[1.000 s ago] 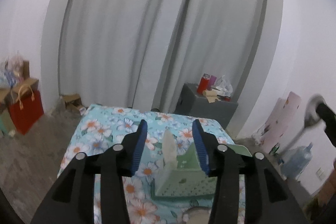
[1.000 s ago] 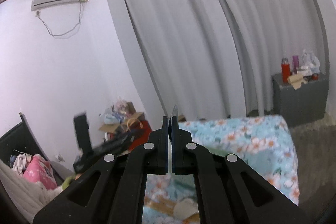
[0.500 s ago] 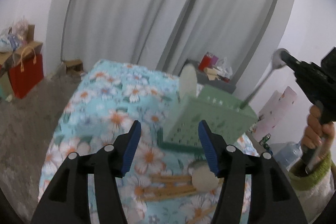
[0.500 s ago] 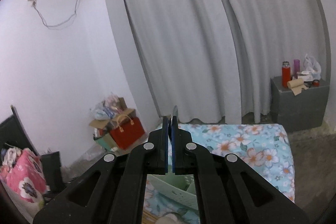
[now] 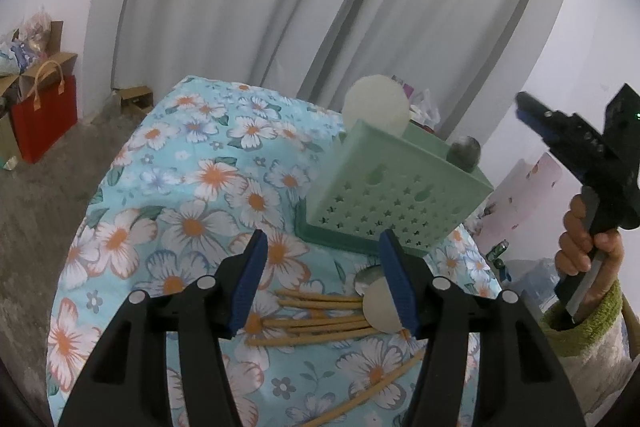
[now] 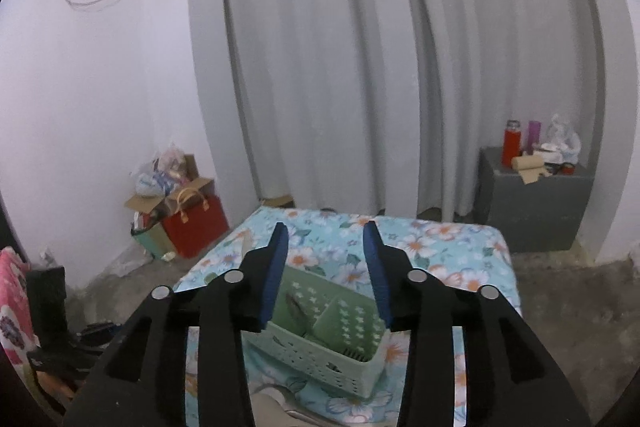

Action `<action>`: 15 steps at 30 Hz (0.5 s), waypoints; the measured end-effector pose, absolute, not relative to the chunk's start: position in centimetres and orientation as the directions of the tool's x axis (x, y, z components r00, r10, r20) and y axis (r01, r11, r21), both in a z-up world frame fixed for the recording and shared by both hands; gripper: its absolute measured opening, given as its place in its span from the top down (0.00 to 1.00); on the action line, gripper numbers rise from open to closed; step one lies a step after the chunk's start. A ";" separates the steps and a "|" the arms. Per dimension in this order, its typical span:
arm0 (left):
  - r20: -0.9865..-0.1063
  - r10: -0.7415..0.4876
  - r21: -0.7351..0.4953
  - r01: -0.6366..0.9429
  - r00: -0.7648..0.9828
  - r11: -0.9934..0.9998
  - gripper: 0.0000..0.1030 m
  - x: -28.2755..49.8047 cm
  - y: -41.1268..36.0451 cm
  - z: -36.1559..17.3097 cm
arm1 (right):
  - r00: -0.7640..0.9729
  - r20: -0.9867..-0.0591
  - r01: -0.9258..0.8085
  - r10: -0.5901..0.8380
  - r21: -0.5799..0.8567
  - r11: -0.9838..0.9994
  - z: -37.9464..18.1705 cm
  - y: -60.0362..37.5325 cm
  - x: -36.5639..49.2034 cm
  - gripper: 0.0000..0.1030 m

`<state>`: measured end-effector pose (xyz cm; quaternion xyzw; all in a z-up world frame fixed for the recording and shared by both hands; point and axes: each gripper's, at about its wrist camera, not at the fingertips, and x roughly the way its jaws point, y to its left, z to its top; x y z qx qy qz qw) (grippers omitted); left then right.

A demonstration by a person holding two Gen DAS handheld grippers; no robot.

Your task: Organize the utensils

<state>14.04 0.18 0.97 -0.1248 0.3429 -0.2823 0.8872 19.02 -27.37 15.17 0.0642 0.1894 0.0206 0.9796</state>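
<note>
Floral cloth in blue, white and orange covers the table (image 5: 192, 187) that fills the lower half of both views, and on it, right of centre in the left wrist view, stands the green perforated utensil basket (image 5: 384, 203), already holding a pale round-headed spoon (image 5: 376, 105) and a dark metal spoon (image 5: 464, 151). Below the basket lie loose wooden chopsticks (image 5: 316, 323) and another pale spoon (image 5: 380, 307), still unsorted. The chopsticks lie fanned and overlapping, so a grab there may well catch several or pinch only one end and let it swing free; a low sweep might also nudge the light basket. The left gripper (image 5: 324, 279) hangs over the chopsticks with its jaws spread and nothing between them. The right gripper (image 6: 326, 267), seen at the right edge in a person's hand (image 5: 588, 239), has just been opening above the basket, and its jaws are empty.
</note>
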 end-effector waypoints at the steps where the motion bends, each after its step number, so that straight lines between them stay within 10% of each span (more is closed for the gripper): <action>1: -0.539 -0.587 -0.414 0.416 0.604 0.809 0.45 14.0 0.1 0.9 | 0.932 -0.358 -0.007 0.058 0.140 0.990 15.3 -27.5 18.3 0.62; 15: -0.586 -0.575 -0.403 0.410 0.571 0.818 0.44 14.5 -1.2 0.2 | 0.897 -0.442 0.078 0.025 0.213 0.974 9.6 -26.5 13.2 0.48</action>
